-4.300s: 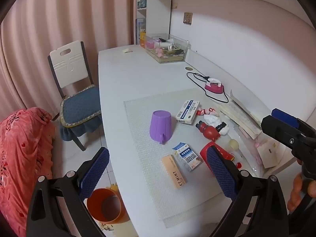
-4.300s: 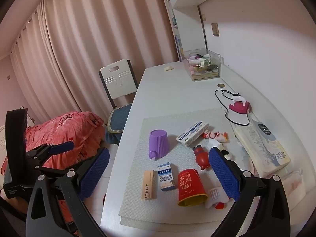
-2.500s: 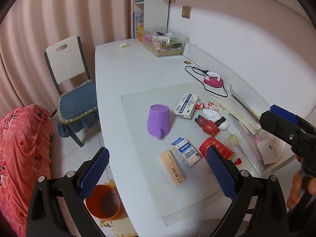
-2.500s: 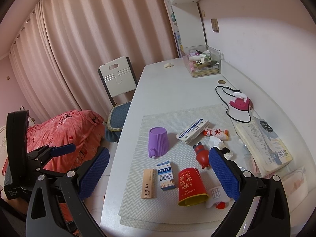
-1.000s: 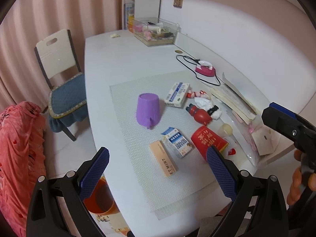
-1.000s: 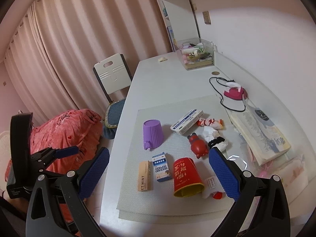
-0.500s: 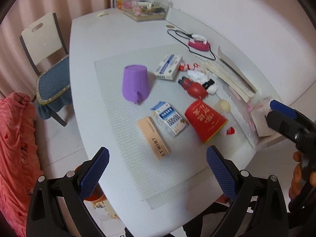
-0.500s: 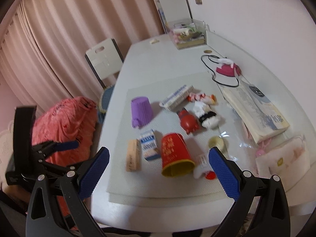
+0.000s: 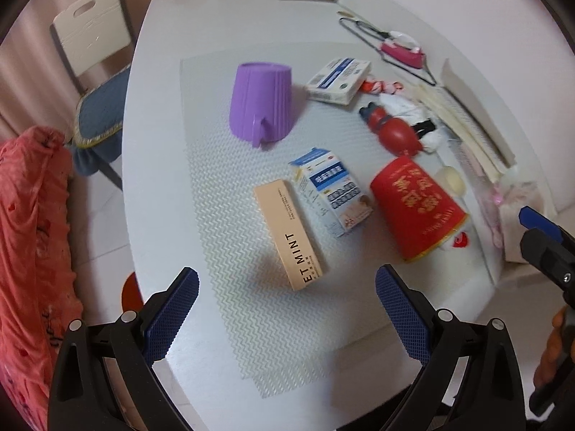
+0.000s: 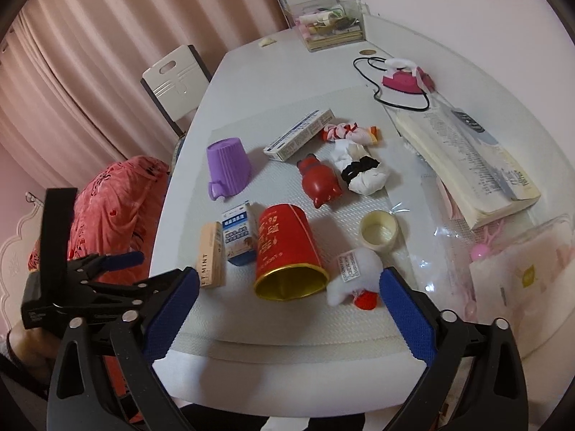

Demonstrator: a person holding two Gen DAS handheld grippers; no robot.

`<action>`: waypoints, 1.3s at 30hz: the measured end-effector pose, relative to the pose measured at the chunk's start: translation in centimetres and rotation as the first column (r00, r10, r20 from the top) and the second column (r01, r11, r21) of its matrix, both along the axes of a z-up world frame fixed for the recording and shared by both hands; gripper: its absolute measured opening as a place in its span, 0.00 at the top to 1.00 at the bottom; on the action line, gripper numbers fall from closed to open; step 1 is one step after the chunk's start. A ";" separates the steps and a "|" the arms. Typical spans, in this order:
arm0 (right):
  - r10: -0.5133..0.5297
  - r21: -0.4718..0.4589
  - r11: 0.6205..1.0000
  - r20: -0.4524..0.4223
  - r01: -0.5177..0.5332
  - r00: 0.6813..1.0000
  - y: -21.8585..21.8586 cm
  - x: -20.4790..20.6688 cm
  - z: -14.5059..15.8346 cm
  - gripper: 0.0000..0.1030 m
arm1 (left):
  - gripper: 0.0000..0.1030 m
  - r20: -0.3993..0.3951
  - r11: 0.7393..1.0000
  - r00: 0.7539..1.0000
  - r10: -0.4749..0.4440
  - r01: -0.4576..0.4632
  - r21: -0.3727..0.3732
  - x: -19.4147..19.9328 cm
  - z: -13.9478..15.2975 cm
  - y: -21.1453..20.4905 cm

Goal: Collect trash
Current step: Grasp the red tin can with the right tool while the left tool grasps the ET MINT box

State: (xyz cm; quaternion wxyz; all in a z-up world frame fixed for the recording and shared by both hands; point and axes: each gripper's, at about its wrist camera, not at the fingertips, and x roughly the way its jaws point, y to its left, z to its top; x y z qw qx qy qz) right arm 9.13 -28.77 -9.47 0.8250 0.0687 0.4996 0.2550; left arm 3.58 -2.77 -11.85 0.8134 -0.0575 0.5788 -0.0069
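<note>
On a grey mat (image 9: 230,194) lie a tan mint box (image 9: 287,231) (image 10: 211,255), a blue-and-white carton (image 9: 330,190) (image 10: 238,239), a tipped red paper cup (image 9: 417,203) (image 10: 285,249), a white medicine box (image 9: 339,79) (image 10: 298,134), a red bottle (image 9: 391,131) (image 10: 318,181) and crumpled white cloth (image 10: 363,168). An upturned purple cup (image 9: 262,102) (image 10: 228,170) stands behind them. My left gripper (image 9: 287,314) is open and empty, above the mat just short of the mint box. My right gripper (image 10: 287,316) is open and empty, in front of the red cup's mouth.
An orange bin (image 9: 131,294) peeks out on the floor left of the table. A chair (image 9: 97,72) and red bedding (image 9: 32,233) lie left. An open book (image 10: 463,154), tape roll (image 10: 379,231), pink iron (image 10: 402,79), plastic bag (image 10: 517,269) and clear box (image 10: 327,25) lie right and far.
Both grippers have tilted down and moved closer over the table; the objects on the mat now look larger and nearer. Nothing on the table has moved.
</note>
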 end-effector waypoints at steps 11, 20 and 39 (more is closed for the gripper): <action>0.126 -0.003 0.992 -0.017 -0.126 0.992 2.3 2.3 -2.3 0.17 | 0.06 -0.013 0.998 0.998 0.062 -0.062 0.012 1.3 -2.9 -0.7; 0.249 -0.061 0.966 -0.045 -0.251 0.968 4.7 3.8 -5.1 0.22 | 0.19 -0.014 0.988 0.988 0.151 -0.151 -0.001 1.5 -4.5 -0.1; 0.382 -0.073 0.919 -0.094 -0.389 0.920 6.2 5.3 -7.6 0.48 | 0.51 0.045 0.972 0.980 0.194 -0.198 0.126 1.2 -4.5 -2.1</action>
